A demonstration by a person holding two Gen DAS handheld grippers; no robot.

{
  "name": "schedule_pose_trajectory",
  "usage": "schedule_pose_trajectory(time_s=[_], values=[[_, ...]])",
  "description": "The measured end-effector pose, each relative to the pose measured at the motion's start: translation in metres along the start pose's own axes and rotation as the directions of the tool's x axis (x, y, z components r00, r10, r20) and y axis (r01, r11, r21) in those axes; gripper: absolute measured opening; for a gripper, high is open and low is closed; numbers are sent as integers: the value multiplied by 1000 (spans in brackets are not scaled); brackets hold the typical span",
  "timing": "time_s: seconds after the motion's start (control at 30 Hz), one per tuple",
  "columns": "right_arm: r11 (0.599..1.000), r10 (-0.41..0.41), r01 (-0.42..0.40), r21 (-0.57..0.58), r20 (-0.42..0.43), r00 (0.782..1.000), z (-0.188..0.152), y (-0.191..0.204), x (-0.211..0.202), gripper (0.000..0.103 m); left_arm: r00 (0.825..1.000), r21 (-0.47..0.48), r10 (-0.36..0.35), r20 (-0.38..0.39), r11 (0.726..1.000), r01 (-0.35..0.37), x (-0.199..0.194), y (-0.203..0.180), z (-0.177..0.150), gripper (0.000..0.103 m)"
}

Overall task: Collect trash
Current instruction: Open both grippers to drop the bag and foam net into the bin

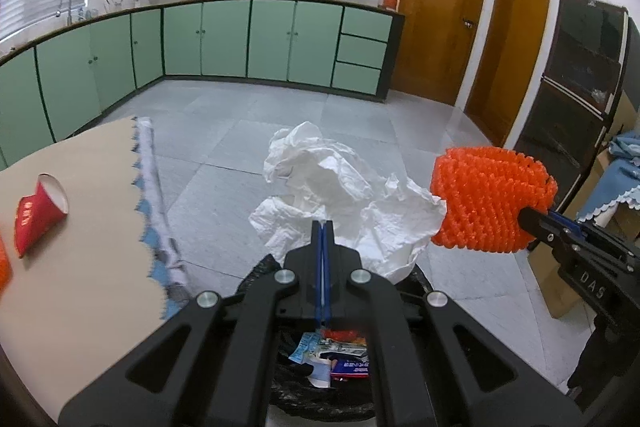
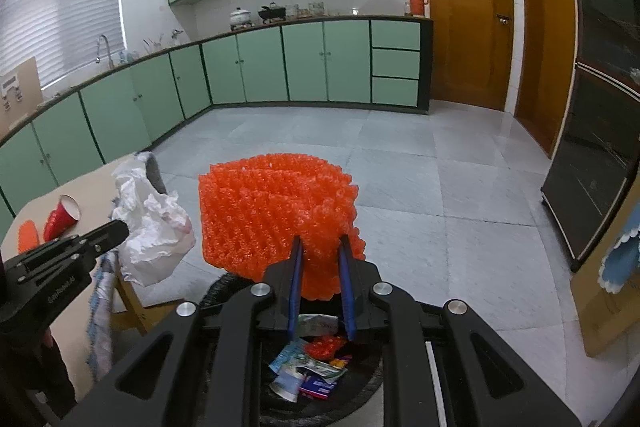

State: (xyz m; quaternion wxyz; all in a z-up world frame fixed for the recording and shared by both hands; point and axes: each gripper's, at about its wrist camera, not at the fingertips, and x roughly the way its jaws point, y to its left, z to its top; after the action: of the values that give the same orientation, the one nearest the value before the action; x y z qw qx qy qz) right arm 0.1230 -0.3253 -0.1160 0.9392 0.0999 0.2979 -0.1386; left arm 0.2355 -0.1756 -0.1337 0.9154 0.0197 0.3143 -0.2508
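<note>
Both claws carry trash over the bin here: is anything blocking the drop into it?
Nothing visible blocks it. The left claw grips the crumpled white paper, and the right claw grips the orange foam net, both above the black-lined bin. Its mouth is open, with only earlier trash lying inside.

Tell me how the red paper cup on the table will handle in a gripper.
The red paper cup lies on its side, so a nudge would probably roll it in a curve. It already looks dented, so likely thin, light and easily crushed.
</note>
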Motion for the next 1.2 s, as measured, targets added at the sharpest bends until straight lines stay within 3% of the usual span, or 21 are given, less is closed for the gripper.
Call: schedule_pose_trajectory(time_s=[0.4,0.63,0.7,0.77,0.83,0.87,1.0,1.07,1.2], values=[[999,-28,29,39,-38,999,-12,-12,26,17,999,18,-26,-44,999,26,33,-8,2,1],[999,-13,17,47,-68,998,-14,-11,40,17,999,6,-21,-32,1000,21,30,-2,4,1],[999,-7,10,34,-90,996,-16,-9,47,23,1000,-1,-15,-24,1000,15,26,1,5,6],[1000,-8,10,23,-107,994,-18,-7,52,28,1000,-17,-4,-11,1000,4,20,5,5,25],[1000,-13,14,13,-127,992,-21,-4,56,36,1000,-31,10,6,999,-10,13,12,6,34],[1000,-14,16,15,-130,991,-22,-3,56,46,1000,-35,15,10,999,-15,11,14,6,34],[999,-15,19,29,-134,991,-24,2,52,65,999,-62,44,27,997,-42,-2,32,8,44],[999,-20,24,29,-122,992,-22,8,48,83,997,-71,62,39,996,-59,-10,41,8,52],[1000,4,-2,18,-85,996,-15,26,36,94,990,-82,122,75,990,-116,-32,64,10,63]])
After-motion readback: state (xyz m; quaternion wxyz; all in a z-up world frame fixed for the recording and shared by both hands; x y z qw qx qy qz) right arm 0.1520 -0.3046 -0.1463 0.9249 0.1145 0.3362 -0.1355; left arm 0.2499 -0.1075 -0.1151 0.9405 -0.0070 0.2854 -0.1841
